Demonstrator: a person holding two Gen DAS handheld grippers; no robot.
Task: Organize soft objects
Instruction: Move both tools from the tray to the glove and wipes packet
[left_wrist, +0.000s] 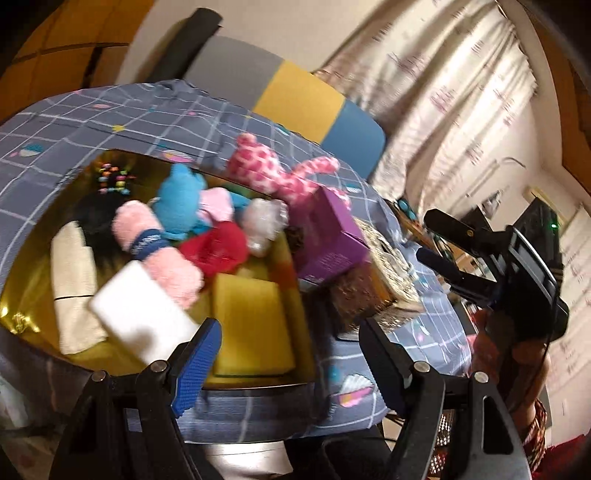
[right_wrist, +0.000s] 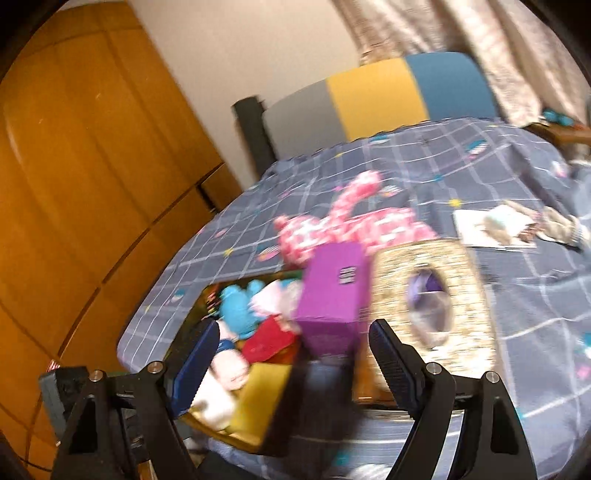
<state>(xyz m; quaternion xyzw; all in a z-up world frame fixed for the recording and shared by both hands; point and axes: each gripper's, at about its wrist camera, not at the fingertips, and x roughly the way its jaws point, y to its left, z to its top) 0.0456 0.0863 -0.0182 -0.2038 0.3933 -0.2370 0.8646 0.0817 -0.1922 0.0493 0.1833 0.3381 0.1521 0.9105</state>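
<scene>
An open gold-lined box (left_wrist: 22, 295) lies on the bed, filled with soft things: a blue plush (left_wrist: 181, 199), a rolled pink towel (left_wrist: 159, 254), a red cloth (left_wrist: 218, 251), a white sponge (left_wrist: 144, 317) and a yellow sponge (left_wrist: 251, 321). A pink-and-white spotted plush (left_wrist: 280, 170) lies on the bedcover behind the box; it also shows in the right wrist view (right_wrist: 347, 225). My left gripper (left_wrist: 291, 354) is open and empty above the box's near edge. My right gripper (right_wrist: 291, 358) is open and empty, in front of a purple carton (right_wrist: 332, 295).
A glittery gold tissue box (right_wrist: 428, 295) stands right of the purple carton. A card and small items (right_wrist: 495, 225) lie further right on the grid-patterned bedcover (right_wrist: 480, 155). A wooden wardrobe (right_wrist: 74, 184) stands left. A grey, yellow and blue headboard (right_wrist: 376, 99) and curtains are behind.
</scene>
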